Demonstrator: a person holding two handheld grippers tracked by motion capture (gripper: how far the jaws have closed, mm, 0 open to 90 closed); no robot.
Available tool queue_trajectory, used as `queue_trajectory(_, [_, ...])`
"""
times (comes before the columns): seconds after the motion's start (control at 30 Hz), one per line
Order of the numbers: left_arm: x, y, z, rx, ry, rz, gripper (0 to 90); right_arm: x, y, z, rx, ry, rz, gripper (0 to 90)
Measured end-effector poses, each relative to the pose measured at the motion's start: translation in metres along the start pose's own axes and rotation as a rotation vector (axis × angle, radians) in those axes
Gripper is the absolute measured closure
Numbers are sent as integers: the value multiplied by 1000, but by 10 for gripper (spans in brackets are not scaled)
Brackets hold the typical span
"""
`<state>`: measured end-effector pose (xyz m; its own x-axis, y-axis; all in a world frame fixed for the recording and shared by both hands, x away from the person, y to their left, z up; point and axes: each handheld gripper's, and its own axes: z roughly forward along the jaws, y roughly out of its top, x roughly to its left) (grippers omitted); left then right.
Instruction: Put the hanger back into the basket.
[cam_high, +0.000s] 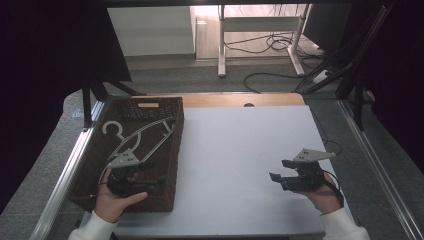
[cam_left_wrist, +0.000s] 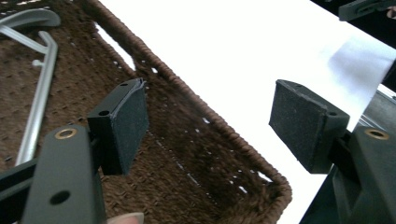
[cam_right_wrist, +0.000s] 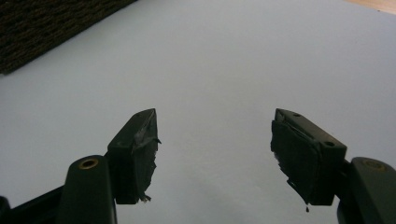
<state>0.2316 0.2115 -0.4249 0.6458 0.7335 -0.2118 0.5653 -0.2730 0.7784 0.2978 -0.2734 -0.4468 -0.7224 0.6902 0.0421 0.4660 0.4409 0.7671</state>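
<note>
Both hand-held grippers, left (cam_high: 131, 176) and right (cam_high: 295, 176), gape empty; the hanger (cam_high: 142, 135) lies untouched in the basket (cam_high: 172, 165).

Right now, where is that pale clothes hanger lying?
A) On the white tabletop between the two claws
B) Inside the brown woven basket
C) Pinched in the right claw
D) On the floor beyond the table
B: the hanger lies inside the brown woven basket at the table's left, near the open left claw; the right claw is open and holds nothing above the white tabletop.
</note>
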Motion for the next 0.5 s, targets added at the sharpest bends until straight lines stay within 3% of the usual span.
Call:
queue_trajectory(0.2, [5,-2,-1,-20,17,-21,270,1,-2,2,-6,13,-4,320])
queue_trajectory(0.5, [6,-4,-1,-20,28,-21,271,4,-2,-2,-39,22,-9,315])
